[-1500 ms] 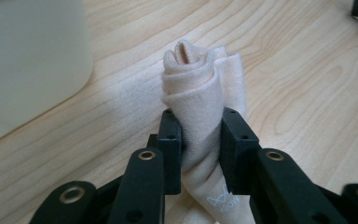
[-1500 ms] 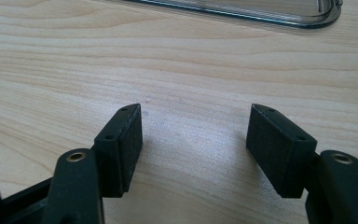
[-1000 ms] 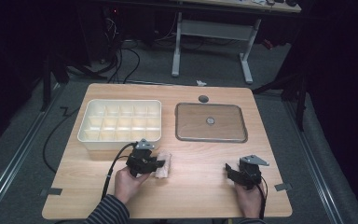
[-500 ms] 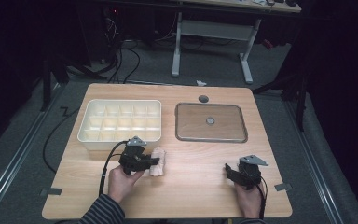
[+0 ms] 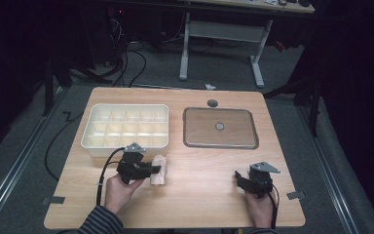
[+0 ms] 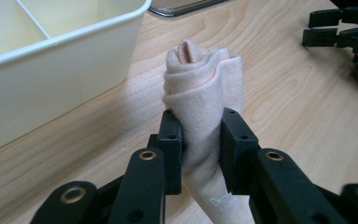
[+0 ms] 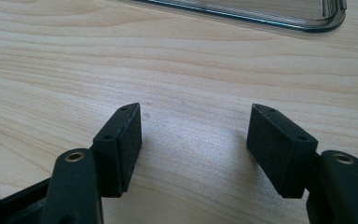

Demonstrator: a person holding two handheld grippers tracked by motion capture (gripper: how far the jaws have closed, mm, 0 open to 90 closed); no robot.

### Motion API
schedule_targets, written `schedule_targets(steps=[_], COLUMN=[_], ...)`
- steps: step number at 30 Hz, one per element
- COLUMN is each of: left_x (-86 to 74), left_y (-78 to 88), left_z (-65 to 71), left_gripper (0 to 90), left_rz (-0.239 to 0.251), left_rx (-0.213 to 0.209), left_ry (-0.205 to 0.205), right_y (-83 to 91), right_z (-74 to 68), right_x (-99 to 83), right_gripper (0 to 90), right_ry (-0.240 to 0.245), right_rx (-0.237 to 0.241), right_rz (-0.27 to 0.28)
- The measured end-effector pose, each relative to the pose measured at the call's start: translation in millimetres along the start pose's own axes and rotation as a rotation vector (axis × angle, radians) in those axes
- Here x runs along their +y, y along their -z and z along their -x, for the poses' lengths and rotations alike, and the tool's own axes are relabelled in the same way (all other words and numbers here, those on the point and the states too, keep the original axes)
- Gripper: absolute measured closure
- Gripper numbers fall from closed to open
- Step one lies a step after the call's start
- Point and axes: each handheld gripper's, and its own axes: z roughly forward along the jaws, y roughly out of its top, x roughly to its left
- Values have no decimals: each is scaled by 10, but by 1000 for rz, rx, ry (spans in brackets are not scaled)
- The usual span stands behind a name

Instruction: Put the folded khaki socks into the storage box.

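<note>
Cloth point(image 6: 205, 88) (rolled, pale pink) pinched in left gripper point(image 6: 200, 140) nr divided tray point(image 5: 126, 126); right gripper point(image 7: 196, 140) wide apart, w/ nothing.

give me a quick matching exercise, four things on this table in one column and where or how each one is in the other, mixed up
Things:
1. rolled cloth
2. divided bin
3. clear lid
4. right gripper

States:
a. lying flat at the far right of the table
b. open over bare wood
c. pinched between the left gripper's jaws
d. standing at the far left, compartments empty

Pairs: 1-c, 2-d, 3-a, 4-b
</note>
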Motion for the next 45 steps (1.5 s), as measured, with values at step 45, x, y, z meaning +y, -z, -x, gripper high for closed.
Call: schedule_targets(steps=[45], left_x=[-206], left_y=[464], left_z=[-267], left_gripper=[725], left_rz=[63], left_rx=[52], left_ry=[66], right_y=[1], right_z=[8], right_x=[0], right_gripper=[354], right_ry=[-5], right_rx=[4], right_rz=[1])
